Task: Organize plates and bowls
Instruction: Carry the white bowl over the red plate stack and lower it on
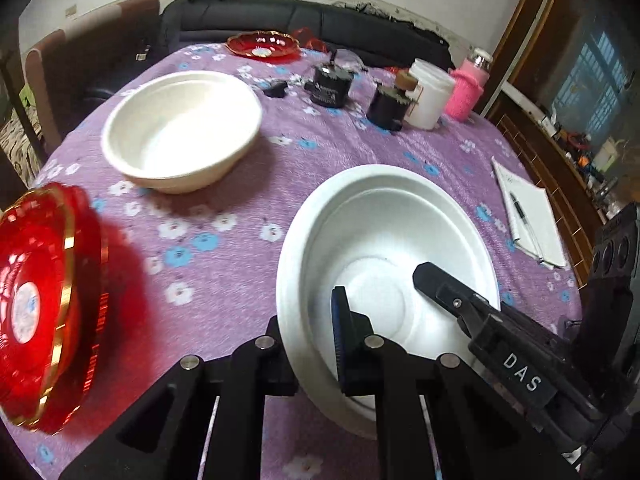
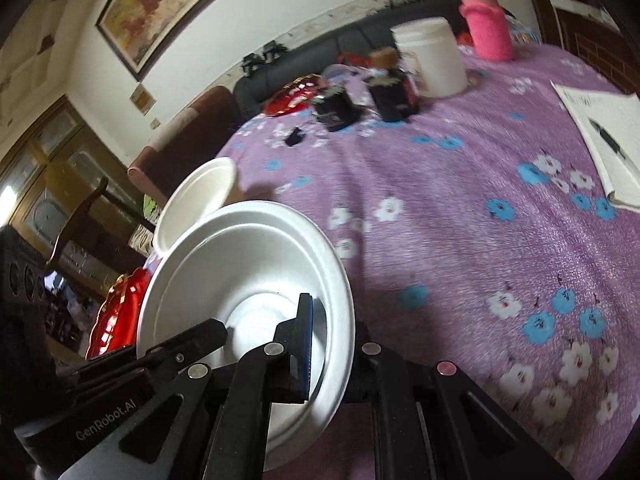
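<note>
Over the purple cloth (image 1: pixel 240 240), both jaws clamp one tilted white bowl's (image 1: pixel 384 216) rim.

1. The near white bowl (image 1: pixel 384 240) looks like matt foam or paper pulp, smooth, no shine. The second white bowl (image 1: pixel 182 136) has the same dull finish.
2. The red plate (image 1: pixel 44 304) is glossy see-through plastic or glass, can't tell which, with a shiny gold rim. The one at the table's far edge (image 1: pixel 262 43) looks the same.
3. The cloth (image 2: pixel 460 240) over the table is fuzzy purple fleece, soft and matt, with a flower print.
4. The left gripper (image 1: pixel 312 344) is matt black plastic with small shiny metal pins.
5. The notebook (image 1: pixel 532 212) is plain matt paper.
6. The bottle's sleeve (image 2: pixel 488 28) is pink knit, rough-looking.
7. The white tub (image 1: pixel 430 92) is smooth plastic.
</note>
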### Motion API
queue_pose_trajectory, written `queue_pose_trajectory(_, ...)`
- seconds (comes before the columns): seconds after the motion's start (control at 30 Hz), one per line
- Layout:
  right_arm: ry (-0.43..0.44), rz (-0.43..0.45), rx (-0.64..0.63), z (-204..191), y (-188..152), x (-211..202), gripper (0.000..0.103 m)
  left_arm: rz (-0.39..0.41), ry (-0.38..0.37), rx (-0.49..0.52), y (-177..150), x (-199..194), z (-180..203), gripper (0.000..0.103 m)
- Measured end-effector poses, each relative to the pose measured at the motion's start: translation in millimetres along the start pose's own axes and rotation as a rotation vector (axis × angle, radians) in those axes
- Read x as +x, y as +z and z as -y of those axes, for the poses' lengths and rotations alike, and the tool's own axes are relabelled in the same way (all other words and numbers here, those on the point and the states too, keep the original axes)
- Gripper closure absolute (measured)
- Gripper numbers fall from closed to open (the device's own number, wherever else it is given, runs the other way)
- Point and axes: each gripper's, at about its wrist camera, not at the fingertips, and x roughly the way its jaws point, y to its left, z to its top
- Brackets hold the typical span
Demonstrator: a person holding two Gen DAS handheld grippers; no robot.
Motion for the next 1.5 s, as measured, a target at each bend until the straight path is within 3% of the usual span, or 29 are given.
queue_pose_trajectory(0.33,0.045,0.002,-0.107,-86,3,-14,0.093,0.112,-0.025,-0.096,-7,-73,-59,0.091)
queue_pose_trajectory(0.67,0.139,-0.057,-0.241,-201,9,21,0.093,0.216,0.103,-0.175,-2,-136,-147,0.091)
queue_pose_trajectory(0.87,0.129,-0.138,-0.263,-232,-3,66,0.093,0.175,0.129,-0.26,-2,-125,-197,0.091)
queue_pose_trajectory(1.17,0.081,-0.206,-0.298,-237,-25,102,0.093,0.108,0.138,-0.318,-14,-98,-225,0.091)
queue_pose_trajectory(1.23,0.069,-0.202,-0.314,-239,-28,103,0.092,0.11,0.132,-0.326,-15,-98,-226,0.089)
queue_pose_trajectory(1.27,0.058,-0.199,-0.327,-240,-30,104,0.092,0.112,0.132,-0.332,-16,-100,-226,0.081)
queue_pose_trajectory(1.3,0.049,-0.198,-0.336,-241,-31,105,0.092,0.117,0.137,-0.338,-16,-101,-227,0.066)
queue_pose_trajectory(1.37,0.026,-0.199,-0.351,-242,-34,107,0.092,0.15,0.143,-0.341,-18,-108,-228,0.056)
queue_pose_trajectory(1.5,0.009,-0.192,-0.358,-241,-37,111,0.092,0.189,0.164,-0.34,-19,-120,-227,0.053)
